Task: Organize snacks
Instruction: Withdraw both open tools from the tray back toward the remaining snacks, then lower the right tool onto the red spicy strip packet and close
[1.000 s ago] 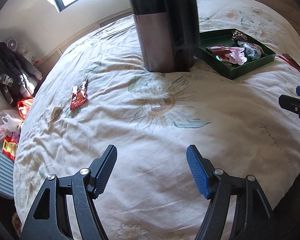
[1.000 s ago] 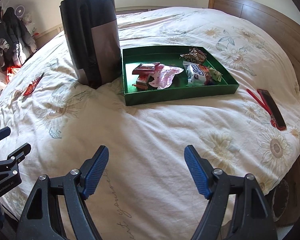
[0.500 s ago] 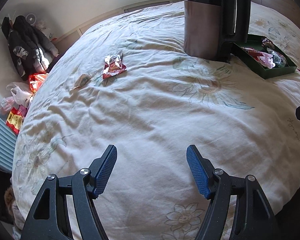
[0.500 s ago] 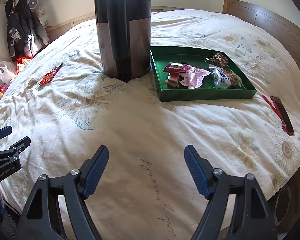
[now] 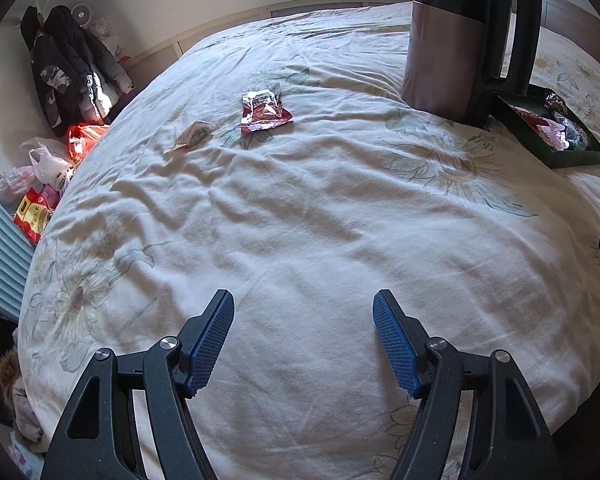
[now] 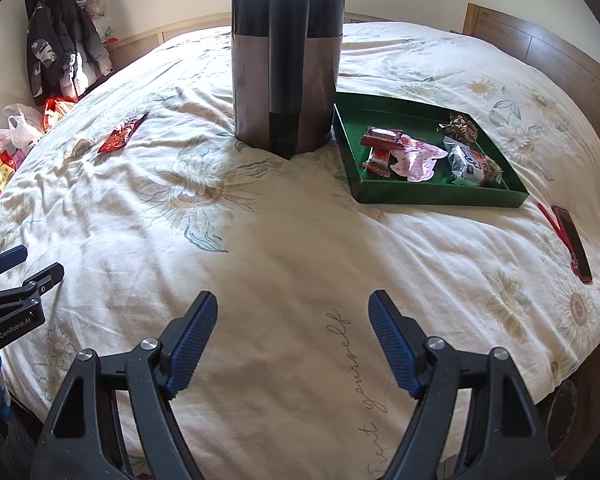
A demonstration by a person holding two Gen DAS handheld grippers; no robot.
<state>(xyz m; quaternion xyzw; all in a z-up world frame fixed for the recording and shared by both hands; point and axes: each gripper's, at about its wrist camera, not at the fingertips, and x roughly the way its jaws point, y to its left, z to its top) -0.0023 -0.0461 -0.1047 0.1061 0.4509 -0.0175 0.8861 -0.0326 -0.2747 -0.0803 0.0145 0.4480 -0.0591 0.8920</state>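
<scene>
A red and silver snack packet (image 5: 265,113) lies on the bed ahead of my left gripper (image 5: 303,312), with a small pale wrapped snack (image 5: 194,134) to its left. Both also show in the right wrist view: the red packet (image 6: 122,135) and the pale snack (image 6: 81,147). A green tray (image 6: 440,194) holds several snacks right of a tall dark kettle (image 6: 286,64); in the left wrist view the tray (image 5: 572,158) is at the far right. Both grippers are open and empty; the right gripper (image 6: 292,312) hovers over the bed's near part, and the left gripper also shows there (image 6: 20,268).
The kettle (image 5: 466,36) stands between the loose snacks and the tray. A red-cased phone (image 6: 572,242) lies on the bed to the right. Bags and clothes (image 5: 60,80) are piled on the floor at the left. A wooden headboard (image 6: 540,56) is at the right.
Both wrist views have swung left. The loose red packet is now nearer the middle of the left view; the kettle and tray have shifted right. Both grippers stay open.
</scene>
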